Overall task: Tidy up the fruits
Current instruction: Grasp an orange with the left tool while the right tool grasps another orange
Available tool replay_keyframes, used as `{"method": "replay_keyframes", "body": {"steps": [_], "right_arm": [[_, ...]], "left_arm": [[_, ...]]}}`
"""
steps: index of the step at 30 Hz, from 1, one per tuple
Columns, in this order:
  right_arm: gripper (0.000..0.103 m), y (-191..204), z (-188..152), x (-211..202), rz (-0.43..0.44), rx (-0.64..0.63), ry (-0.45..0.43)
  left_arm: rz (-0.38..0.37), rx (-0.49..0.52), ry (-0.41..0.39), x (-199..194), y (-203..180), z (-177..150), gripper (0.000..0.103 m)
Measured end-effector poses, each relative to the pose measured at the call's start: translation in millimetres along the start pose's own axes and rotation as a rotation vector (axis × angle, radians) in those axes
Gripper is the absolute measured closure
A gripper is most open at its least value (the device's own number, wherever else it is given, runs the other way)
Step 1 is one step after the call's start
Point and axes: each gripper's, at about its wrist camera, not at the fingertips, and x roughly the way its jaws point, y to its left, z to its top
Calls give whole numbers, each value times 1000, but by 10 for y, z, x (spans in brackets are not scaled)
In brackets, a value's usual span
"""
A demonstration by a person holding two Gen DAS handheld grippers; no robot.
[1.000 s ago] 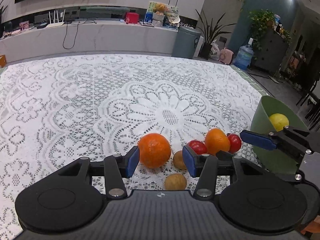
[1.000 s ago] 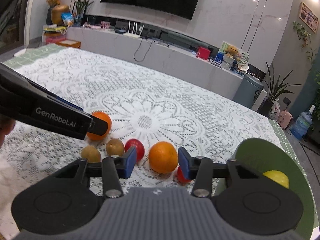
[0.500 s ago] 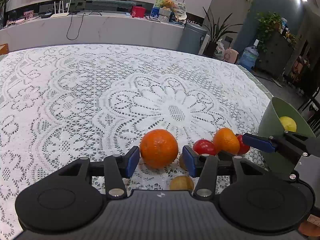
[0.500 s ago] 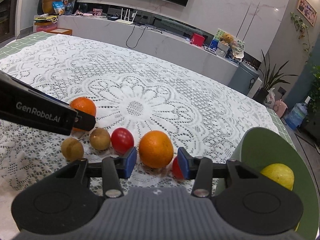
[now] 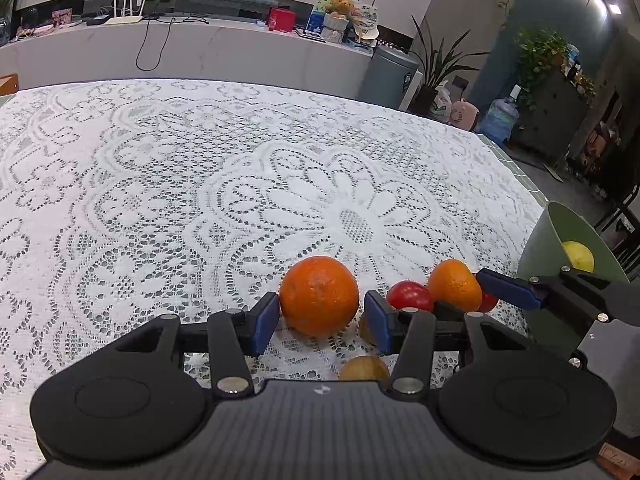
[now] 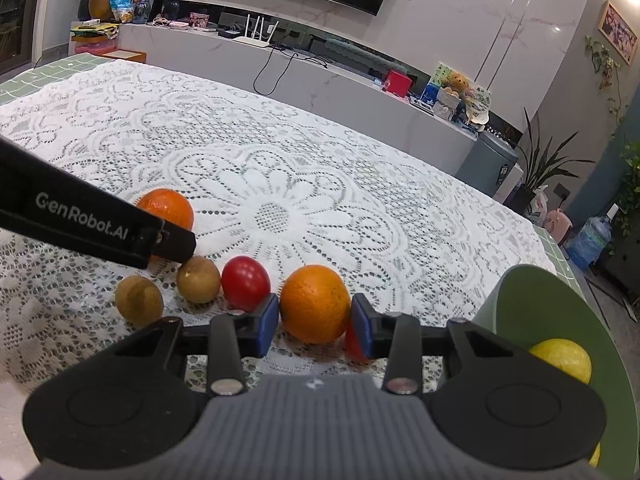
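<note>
Holding one lemon [image 6: 562, 360]: green bowl [image 6: 520, 300]

A loose row of fruit is laid out beside the green bowl [image 6: 520, 296]. Nearest the bowl, a mostly hidden red fruit [image 6: 352, 342] is seen, then an orange [image 6: 315, 304], a red tomato-like fruit [image 6: 245, 283], two brown kiwis [image 6: 199, 279] [image 6: 139, 300] and, farthest from the bowl, a larger orange [image 5: 319, 295]. A yellow lemon [image 6: 564, 360] is held inside the bowl.
</note>
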Motion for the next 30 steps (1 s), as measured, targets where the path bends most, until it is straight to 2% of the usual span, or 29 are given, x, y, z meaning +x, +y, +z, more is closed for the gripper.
{"method": "replay_keyframes", "body": {"steps": [2,5,15,30], "right_arm": [[66,5,-7,-2,-4,-3,-3],[66,-1,-12,-9,0,7,-4],[67,15,-34,-47,2,6,-19],[68,30,-41,-218,-36,-1,-79]], "left_arm": [[-5,-11,3,1,14,2,46],[-20,-28,11,4,36,4,53],[-7,-11,-2,-17,13,-3,55],[24,-21,-77,-206,2,23,55]]}}
